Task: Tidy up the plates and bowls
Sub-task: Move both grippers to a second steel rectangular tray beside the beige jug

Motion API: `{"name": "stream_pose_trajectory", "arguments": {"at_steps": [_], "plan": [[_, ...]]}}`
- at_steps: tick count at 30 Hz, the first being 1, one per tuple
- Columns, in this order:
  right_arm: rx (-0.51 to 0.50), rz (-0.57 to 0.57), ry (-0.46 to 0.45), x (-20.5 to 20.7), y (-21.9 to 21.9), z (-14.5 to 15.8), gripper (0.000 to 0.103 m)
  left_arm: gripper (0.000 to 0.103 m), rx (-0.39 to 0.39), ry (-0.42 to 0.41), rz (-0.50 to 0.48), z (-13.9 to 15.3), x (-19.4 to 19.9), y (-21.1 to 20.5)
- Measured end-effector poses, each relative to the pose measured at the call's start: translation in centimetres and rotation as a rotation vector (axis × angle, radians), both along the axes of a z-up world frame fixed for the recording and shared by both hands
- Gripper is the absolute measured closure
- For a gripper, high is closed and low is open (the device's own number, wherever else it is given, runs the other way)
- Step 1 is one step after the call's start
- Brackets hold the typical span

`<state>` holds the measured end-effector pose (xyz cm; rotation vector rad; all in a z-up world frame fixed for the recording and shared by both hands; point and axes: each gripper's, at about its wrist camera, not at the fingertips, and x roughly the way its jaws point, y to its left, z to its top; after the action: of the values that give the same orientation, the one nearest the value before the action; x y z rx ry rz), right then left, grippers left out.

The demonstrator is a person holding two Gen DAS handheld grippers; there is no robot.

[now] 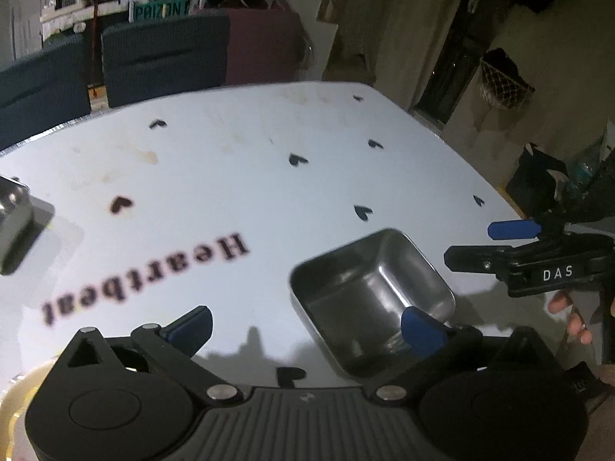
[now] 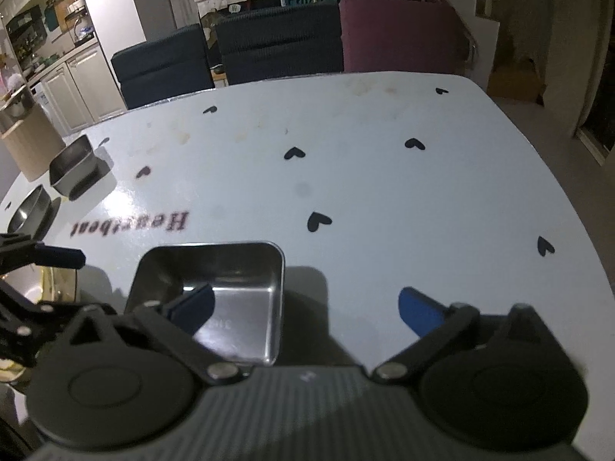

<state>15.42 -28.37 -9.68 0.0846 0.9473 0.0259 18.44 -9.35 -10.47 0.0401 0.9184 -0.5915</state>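
A rectangular steel bowl (image 1: 369, 299) (image 2: 230, 288) stands empty on the white table (image 1: 250, 192) (image 2: 384, 192), between both grippers. My left gripper (image 1: 305, 328) is open, its right fingertip (image 1: 423, 330) hanging over the bowl's near rim without pressing it. My right gripper (image 2: 305, 309) (image 1: 496, 244) is open too, with its left fingertip (image 2: 192, 305) above the bowl's inside and nothing gripped. A second rectangular steel bowl (image 2: 73, 165) (image 1: 15, 223) and a round steel bowl (image 2: 30, 211) sit at the table's left. A gold-rimmed plate (image 2: 57, 280) (image 1: 15, 395) lies under the left gripper.
The table is printed with black hearts and the word Heartbeat (image 1: 153, 280). Dark chairs (image 2: 276, 42) and a maroon one (image 2: 399, 34) stand along its far edge. A person's fingers (image 1: 569, 315) hold the right gripper's handle. A beige bin (image 2: 30, 138) stands off the table's left end.
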Motion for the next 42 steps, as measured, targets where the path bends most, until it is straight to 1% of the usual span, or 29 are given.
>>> {"name": "stream_pose_trajectory", "arguments": {"at_steps": [5,8,13,15,19,24,29,32,36,42], "plan": [[-0.003,-0.004,-0.016,0.6,0.9,0.5,0.0,0.0,-0.003,-0.02,0.029,0.7,0.4,2.0],[-0.011,-0.004,-0.027,1.3,2.0,0.7,0.0,0.0,-0.008,-0.028,0.057,1.0,0.9,3.7],[0.005,0.01,-0.055,2.7,4.3,1.2,0.0,0.0,-0.006,-0.06,0.109,1.8,1.7,6.9],[0.012,0.021,-0.066,3.4,5.2,1.2,0.0,0.0,-0.009,-0.074,0.14,2.0,2.2,8.4],[0.039,0.048,-0.071,5.2,7.3,1.2,0.0,0.0,-0.029,-0.072,0.203,2.3,3.2,11.5],[0.046,0.091,-0.09,7.4,10.7,1.5,0.0,0.0,0.004,-0.119,0.255,2.6,4.5,14.8],[0.071,0.131,-0.11,8.9,14.3,1.5,0.0,0.0,0.045,-0.143,0.311,2.3,6.5,18.3],[0.106,0.138,-0.114,9.9,16.6,1.5,0.0,0.0,0.067,-0.156,0.352,2.2,7.8,20.5],[0.179,0.141,-0.102,12.1,20.0,1.3,0.0,0.0,0.073,-0.168,0.409,1.8,9.8,23.3],[0.321,0.119,-0.012,14.7,23.2,0.8,0.0,0.0,0.081,-0.175,0.5,0.6,14.0,26.5]]}}
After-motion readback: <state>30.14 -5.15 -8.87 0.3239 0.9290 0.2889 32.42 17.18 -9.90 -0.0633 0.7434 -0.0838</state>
